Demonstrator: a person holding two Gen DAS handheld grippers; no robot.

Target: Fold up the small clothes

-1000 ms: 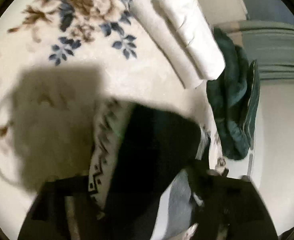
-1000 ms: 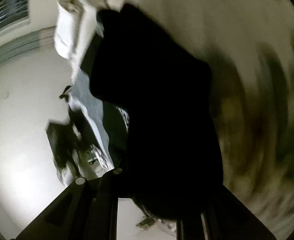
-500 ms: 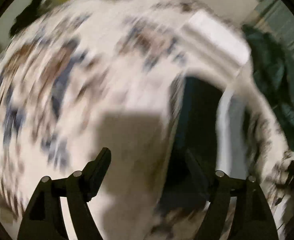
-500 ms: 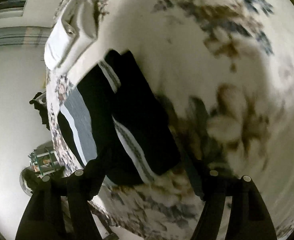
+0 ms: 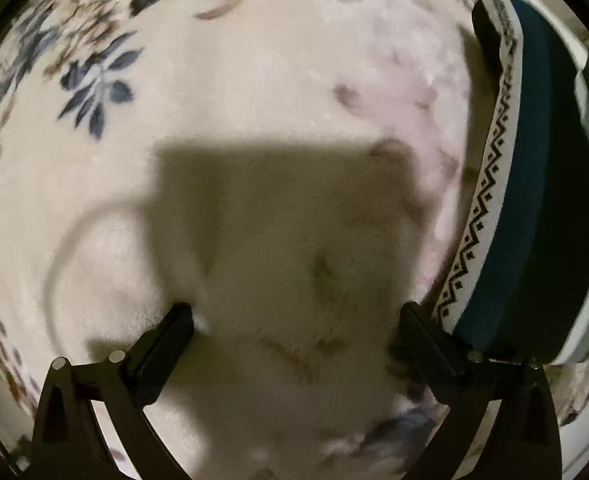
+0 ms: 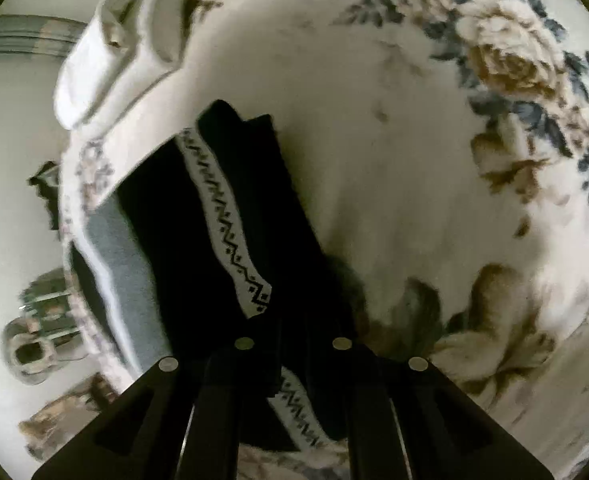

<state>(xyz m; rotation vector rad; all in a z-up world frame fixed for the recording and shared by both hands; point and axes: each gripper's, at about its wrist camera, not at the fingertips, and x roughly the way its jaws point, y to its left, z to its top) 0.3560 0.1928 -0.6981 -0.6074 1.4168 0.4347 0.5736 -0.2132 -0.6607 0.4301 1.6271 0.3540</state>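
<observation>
A dark sock with a white zigzag-patterned band point(image 6: 230, 236) lies folded on the floral blanket point(image 6: 394, 152). It also shows at the right edge of the left wrist view point(image 5: 534, 200). My left gripper point(image 5: 294, 320) is open and empty, its fingertips pressed onto the blanket just left of the sock. My right gripper point(image 6: 294, 344) is shut on the near end of the sock. A folded white garment point(image 6: 114, 52) lies beyond the sock near the blanket's far edge.
A grey and white cloth point(image 6: 122, 264) lies under the sock's left side. The blanket's edge runs along the left of the right wrist view, with pale floor point(image 6: 10, 152) and some small clutter point(image 6: 34, 344) beyond it.
The left gripper let go of the sock, opened and came down onto the blanket beside it. The right gripper opened after laying the sock down, then closed on its near end.
</observation>
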